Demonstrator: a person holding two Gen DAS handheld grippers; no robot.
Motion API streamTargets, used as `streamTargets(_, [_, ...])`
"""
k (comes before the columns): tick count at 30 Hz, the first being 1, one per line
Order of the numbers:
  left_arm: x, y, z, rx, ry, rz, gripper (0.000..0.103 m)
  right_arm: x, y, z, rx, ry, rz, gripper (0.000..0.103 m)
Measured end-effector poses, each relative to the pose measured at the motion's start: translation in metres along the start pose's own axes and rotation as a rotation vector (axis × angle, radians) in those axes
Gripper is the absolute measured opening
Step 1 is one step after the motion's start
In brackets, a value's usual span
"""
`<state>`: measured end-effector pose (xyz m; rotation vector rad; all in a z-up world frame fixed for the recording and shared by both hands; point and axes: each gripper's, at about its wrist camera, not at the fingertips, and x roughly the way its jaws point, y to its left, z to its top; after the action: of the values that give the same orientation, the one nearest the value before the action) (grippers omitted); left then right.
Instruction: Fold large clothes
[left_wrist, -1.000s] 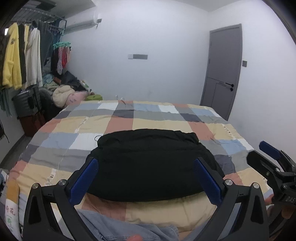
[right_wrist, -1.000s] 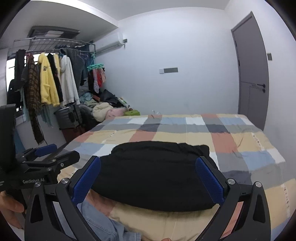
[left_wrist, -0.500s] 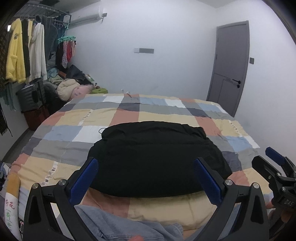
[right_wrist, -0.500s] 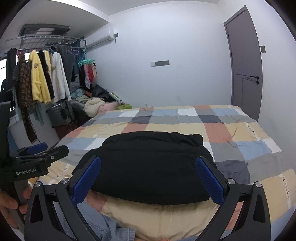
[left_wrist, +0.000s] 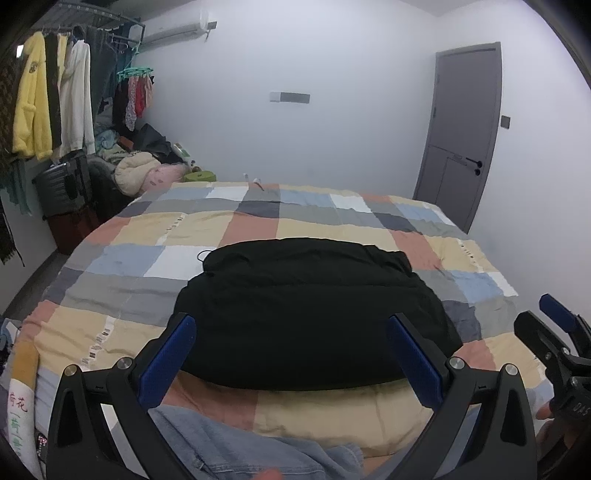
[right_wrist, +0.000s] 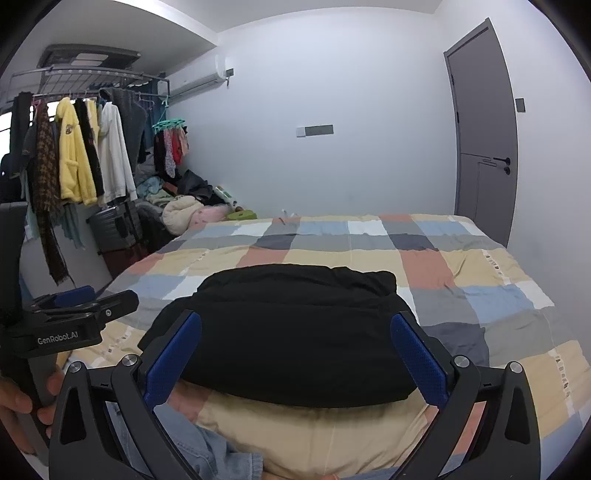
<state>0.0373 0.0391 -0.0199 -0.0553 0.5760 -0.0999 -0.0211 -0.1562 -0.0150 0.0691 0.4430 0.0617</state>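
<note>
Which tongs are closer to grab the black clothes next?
Neither, really. Left tongs and right tongs are both open, empty, and level with the near edge of the folded black garment on the bed.

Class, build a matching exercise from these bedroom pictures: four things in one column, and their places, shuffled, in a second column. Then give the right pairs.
Things:
1. black garment
2. yellow fleece jacket
3. grey door
4. air conditioner

Places:
A. hanging on the clothes rack
B. lying folded on the checked bed cover
C. in the wall right of the bed
D. mounted high near the ceiling

Pairs: 1-B, 2-A, 3-C, 4-D
</note>
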Motion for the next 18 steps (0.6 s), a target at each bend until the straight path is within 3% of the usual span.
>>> streamTargets(18, [-0.0028, 0.0001, -0.0020, 0.001, 0.008, -0.021, 0.103, 0.0051, 0.0036, -0.0060, -0.023, 0.012, -0.043, 0.103])
